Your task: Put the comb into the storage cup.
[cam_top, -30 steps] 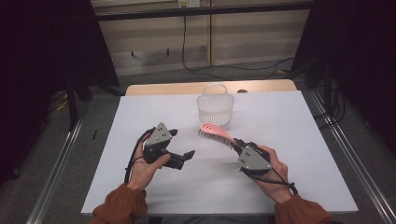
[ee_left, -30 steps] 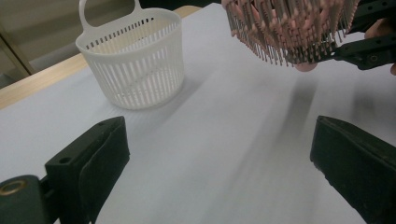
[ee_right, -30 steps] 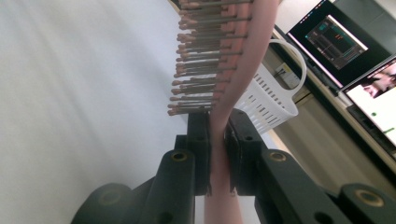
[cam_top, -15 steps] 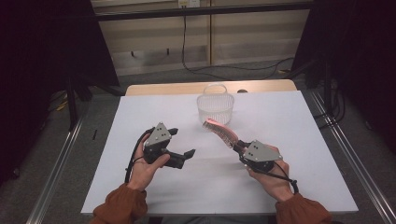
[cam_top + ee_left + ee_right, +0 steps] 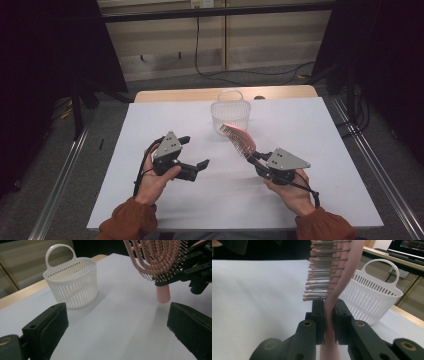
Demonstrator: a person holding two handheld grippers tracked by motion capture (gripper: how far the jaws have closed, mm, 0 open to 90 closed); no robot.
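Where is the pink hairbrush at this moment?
In the high view the pink hairbrush is right of centre, lifted off the table, clamped in the right gripper, its head just in front of the white basket.

Pink hairbrush [image 5: 240,140]; white slotted basket [image 5: 230,114]; black tools.

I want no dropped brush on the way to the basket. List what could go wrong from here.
1. The right gripper pinches the pink hairbrush only at its narrow neck, so the brush may twist or slip.
2. The white basket looks light, and a bump from the brush could tip or push it.
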